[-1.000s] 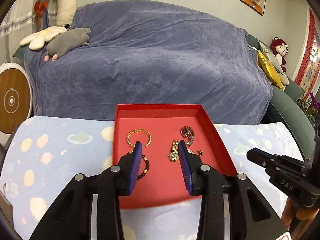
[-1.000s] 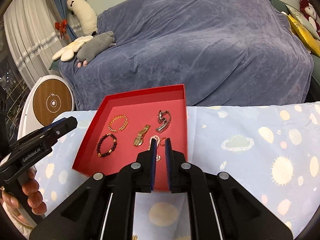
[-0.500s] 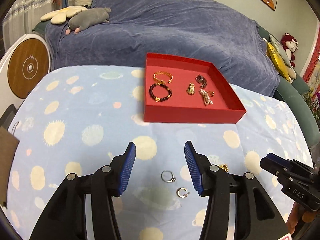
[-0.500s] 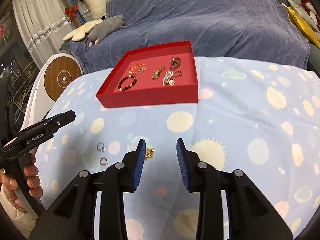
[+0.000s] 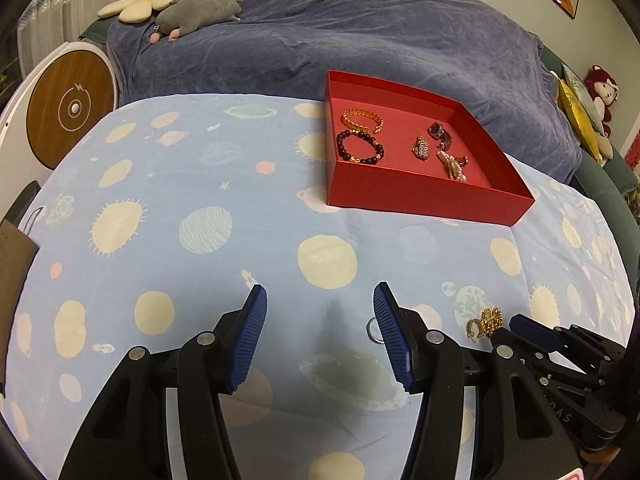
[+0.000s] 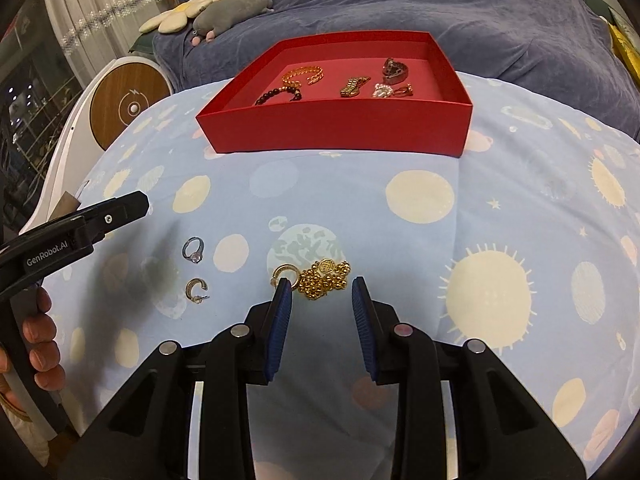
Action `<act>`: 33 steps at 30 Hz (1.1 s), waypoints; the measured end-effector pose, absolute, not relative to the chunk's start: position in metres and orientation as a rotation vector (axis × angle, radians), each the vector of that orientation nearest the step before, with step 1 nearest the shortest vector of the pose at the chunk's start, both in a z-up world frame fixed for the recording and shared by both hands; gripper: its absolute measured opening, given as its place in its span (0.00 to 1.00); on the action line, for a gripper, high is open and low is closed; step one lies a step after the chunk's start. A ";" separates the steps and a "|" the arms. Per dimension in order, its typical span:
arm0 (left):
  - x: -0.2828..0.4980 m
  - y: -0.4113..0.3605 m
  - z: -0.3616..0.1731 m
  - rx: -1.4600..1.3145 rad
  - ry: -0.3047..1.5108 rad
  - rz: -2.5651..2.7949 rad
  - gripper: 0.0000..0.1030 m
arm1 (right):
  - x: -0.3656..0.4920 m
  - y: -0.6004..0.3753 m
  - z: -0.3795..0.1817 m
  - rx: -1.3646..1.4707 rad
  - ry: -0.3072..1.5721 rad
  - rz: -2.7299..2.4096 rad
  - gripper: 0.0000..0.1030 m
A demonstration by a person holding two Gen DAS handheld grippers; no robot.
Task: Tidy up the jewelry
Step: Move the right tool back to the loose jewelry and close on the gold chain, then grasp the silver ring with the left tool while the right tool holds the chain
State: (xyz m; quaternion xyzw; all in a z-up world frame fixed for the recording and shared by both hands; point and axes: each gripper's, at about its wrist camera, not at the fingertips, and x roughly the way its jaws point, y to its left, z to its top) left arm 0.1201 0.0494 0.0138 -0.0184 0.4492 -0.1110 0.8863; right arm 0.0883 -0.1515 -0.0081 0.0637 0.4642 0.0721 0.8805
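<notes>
A red tray [image 5: 424,199] [image 6: 336,126] at the far side of the table holds several bracelets and small pieces, among them a dark bead bracelet [image 5: 359,151]. A gold bead piece [image 6: 325,279] [image 5: 485,322] lies on the cloth just ahead of my right gripper [image 6: 321,293], which is open and empty. A silver ring [image 6: 193,250] and a small hoop earring [image 6: 196,290] lie to its left. My left gripper [image 5: 319,302] is open and empty; the silver ring [image 5: 371,328] peeks out beside its right finger.
The table has a light blue cloth with planet prints [image 5: 200,232]. Behind it stands a sofa under a blue cover [image 5: 360,32] with plush toys [image 5: 200,8]. A round wooden-faced device [image 5: 72,108] stands at the left.
Both grippers have pulled back from the red tray to the near part of the table and lowered. The right gripper has opened and now sits just behind the gold bead piece.
</notes>
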 end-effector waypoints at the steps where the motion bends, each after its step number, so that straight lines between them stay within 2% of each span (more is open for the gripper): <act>1: 0.121 0.050 0.013 -0.041 0.936 -0.232 0.52 | 0.089 -0.151 -0.010 0.132 0.970 0.150 0.30; 10: 0.120 0.045 0.012 -0.041 0.944 -0.252 0.52 | 0.097 -0.149 -0.012 0.107 0.955 0.143 0.30; 15: 0.121 0.046 0.011 -0.042 0.950 -0.255 0.52 | 0.098 -0.147 -0.013 0.055 0.949 0.118 0.14; 23: 0.126 0.055 0.010 -0.074 0.958 -0.238 0.52 | 0.096 -0.154 -0.009 0.096 0.955 0.122 0.10; 33: 0.122 0.047 0.005 -0.047 0.964 -0.267 0.52 | 0.086 -0.161 0.012 0.126 0.915 0.140 0.10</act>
